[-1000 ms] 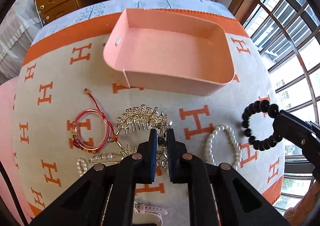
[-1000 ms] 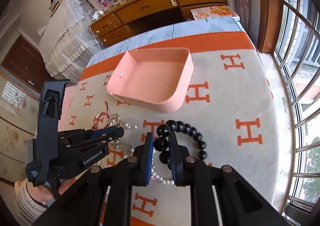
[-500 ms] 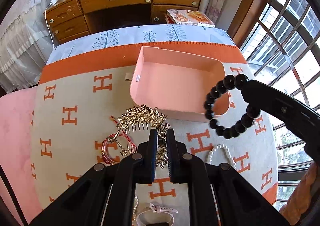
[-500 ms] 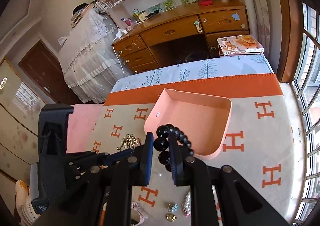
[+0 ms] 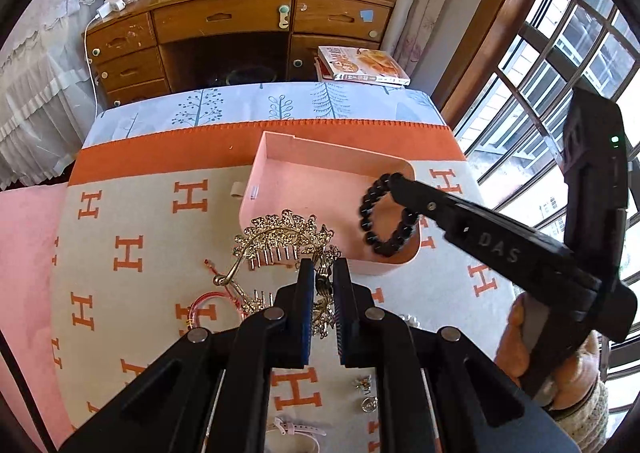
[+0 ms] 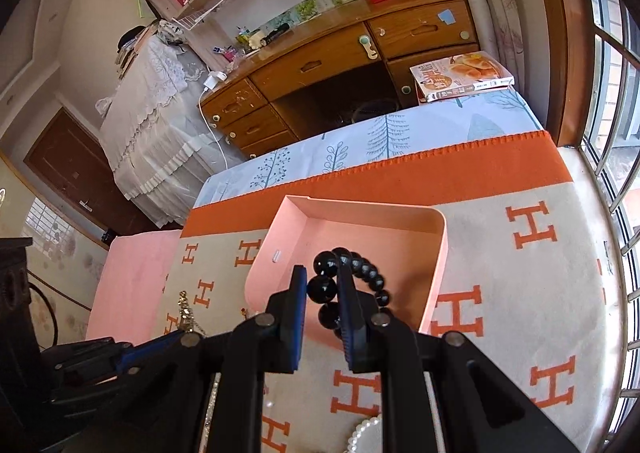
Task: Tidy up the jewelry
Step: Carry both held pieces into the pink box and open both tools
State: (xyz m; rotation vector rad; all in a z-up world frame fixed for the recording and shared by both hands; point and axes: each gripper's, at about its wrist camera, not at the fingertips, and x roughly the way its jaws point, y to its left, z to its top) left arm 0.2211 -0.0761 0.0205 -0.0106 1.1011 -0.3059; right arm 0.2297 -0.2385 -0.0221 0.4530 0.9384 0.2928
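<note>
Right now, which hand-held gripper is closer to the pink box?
Right. The right hand-held gripper hangs over the pink box with the black bead bracelet. The left hand-held gripper is short of its near wall, clamping the gold hair comb.

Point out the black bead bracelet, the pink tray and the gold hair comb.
black bead bracelet (image 6: pixel 322 288), right wrist view, large bead between the fingers.
pink tray (image 5: pixel 320 189), left wrist view, bare floor.
gold hair comb (image 5: pixel 280 229), left wrist view, ornate top.
</note>
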